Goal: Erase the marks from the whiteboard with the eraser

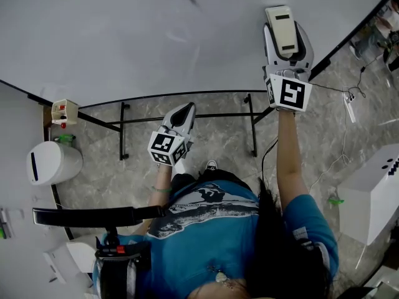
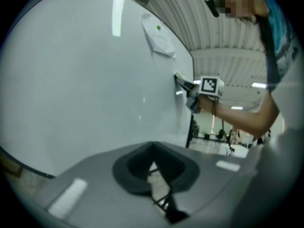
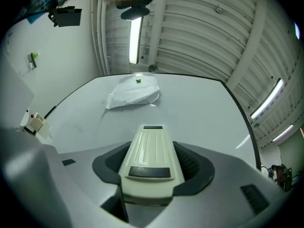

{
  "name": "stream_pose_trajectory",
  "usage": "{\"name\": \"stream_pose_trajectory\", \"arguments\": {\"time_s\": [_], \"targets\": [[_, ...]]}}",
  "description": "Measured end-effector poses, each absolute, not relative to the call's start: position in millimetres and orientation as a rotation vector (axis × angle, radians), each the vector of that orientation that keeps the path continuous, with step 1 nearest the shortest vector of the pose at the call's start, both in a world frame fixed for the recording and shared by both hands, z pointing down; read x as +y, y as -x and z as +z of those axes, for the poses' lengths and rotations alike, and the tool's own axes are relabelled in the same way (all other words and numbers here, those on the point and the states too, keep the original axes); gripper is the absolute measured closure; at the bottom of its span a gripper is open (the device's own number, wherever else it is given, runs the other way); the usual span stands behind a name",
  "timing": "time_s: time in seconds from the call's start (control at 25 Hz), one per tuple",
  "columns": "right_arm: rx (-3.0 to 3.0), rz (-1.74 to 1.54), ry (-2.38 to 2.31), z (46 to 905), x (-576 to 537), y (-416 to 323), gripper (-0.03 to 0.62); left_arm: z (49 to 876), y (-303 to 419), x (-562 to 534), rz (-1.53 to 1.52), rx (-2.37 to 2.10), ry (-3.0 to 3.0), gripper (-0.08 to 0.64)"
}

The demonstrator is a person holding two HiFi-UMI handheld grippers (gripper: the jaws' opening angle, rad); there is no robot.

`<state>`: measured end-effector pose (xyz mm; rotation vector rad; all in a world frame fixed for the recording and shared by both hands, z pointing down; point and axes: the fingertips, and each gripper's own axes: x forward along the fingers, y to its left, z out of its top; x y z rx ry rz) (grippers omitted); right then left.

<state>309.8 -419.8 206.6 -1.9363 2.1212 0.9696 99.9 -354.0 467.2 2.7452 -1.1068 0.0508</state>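
Whiteboard (image 1: 156, 36): largest item, pale and glossy, on a black-legged stand (image 1: 251, 124). No distinct marks could be read on it in any view; much of the face looked bare.

Person (image 1: 218, 229): blue-shirted, standing before the board's lower edge, one gripper in each hand.

Bin (image 1: 53, 162): white, on the floor beyond the board's left end.

Paper sheet (image 3: 133, 93): crumpled, fixed near the board's top edge under a small green magnet (image 3: 138, 80).

Right gripper (image 1: 285, 35): raised to the board near its right edge. Jaws clamped on the eraser's long sides, as the right gripper view showed.

Left gripper (image 1: 186, 109): held low, clear of the board, below its bottom edge. Jaws drawn together at the tips with nothing between them.

Eraser (image 3: 147, 146): cream plastic block, ribbed back, dark label strip, nose pointing toward the top edge. In the left gripper view it appeared to lie against the board face.

Handling, judged: light, with a rigid shell and probably a soft wiping face. The smooth sides may slip, so the grip across the flanks suits flat, even pressure.

Room, judged: wide open board lay leftward and upward. The right edge was close, so strokes that way would run off early. Upward strokes risk snagging the sheet.

Box (image 1: 64, 111): small, cream, red items inside, at the board's lower left corner.
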Motion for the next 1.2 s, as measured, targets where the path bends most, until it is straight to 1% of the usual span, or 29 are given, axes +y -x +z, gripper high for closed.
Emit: {"name": "stream_pose_trajectory", "arguments": {"time_s": [0.16,0.32,0.56,0.76,0.88,1.04,1.2], "targets": [[2.118,1.004,1.922,211.9,-421.9,-296.4,0.33,470.7,-99.5,-350.4,0.073,-1.108,-2.747,0.555],[2.136,1.081,1.848,216.6,-424.4,-261.8,0.33,470.3,-89.1,-349.6,0.083,-1.13,-2.743,0.555],[2.393,1.215,1.814,263.1,-437.3,-175.5,0.33,465.3,-57.9,-350.8,0.086,-1.185,-2.72,0.555],[2.535,1.43,1.652,312.8,-446.6,-86.9,0.33,468.7,-24.0,-351.1,0.092,-1.248,-2.673,0.555],[2.628,1.499,1.57,342.7,-451.1,-51.2,0.33,473.7,-6.5,-348.5,0.1,-1.277,-2.644,0.555],[2.706,1.564,1.501,370.7,-455.5,-23.2,0.33,476.7,12.1,-347.4,0.112,-1.305,-2.62,0.555],[2.708,1.597,1.51,376.7,-456.0,-17.2,0.33,476.1,21.4,-346.6,0.118,-1.311,-2.619,0.555]]}}
